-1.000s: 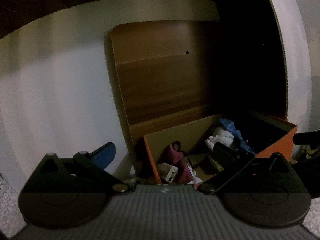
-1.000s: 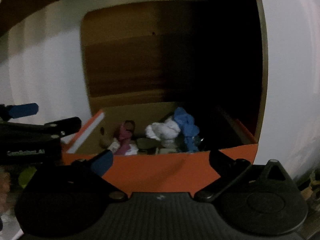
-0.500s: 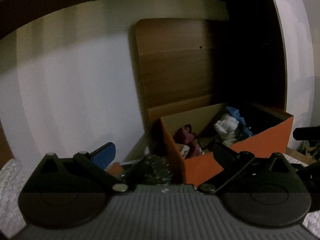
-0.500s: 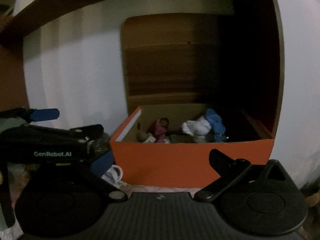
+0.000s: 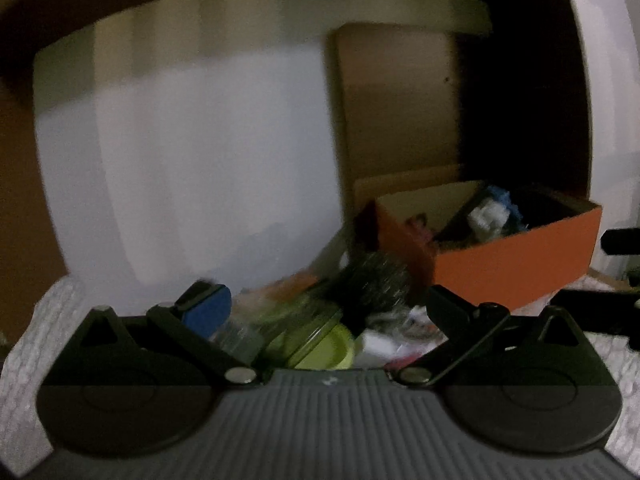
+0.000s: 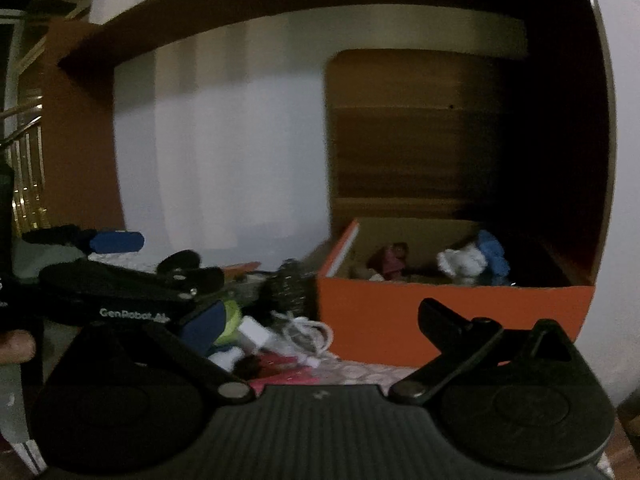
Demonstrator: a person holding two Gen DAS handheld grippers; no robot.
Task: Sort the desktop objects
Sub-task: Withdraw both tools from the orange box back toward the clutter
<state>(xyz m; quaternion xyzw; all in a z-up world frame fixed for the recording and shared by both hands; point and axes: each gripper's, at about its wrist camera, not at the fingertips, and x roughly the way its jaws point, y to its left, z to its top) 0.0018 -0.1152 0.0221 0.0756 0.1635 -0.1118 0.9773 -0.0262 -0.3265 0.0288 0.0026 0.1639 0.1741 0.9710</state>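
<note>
**Desktop clutter back in view as both grippers retreat from the box**

Desktop clutter — a loose heap of small objects on the pale textured table cover (image 5: 48, 320) — now fills the space just ahead of both tools. A second ago each camera looked straight into the orange cardboard box (image 6: 400, 320); since then both have pulled back and swung left, so the unsorted heap has come into view. That reads as a return trip for the next piece.

Nearest, the left gripper (image 5: 320, 304) and the right gripper (image 6: 316, 320) both stand spread, holding nothing. Just beyond lie a yellow-green round lid (image 5: 328, 348), a white coiled cable (image 6: 308, 332), a pink flat packet (image 6: 288, 376) and a dark speckled bundle (image 5: 372, 280), blurred and overlapping. Farther right, the box holds a maroon item (image 6: 390, 258) and a white-and-blue crumpled lump (image 6: 474, 260), backed by a brown wooden panel (image 6: 400, 140).
</note>
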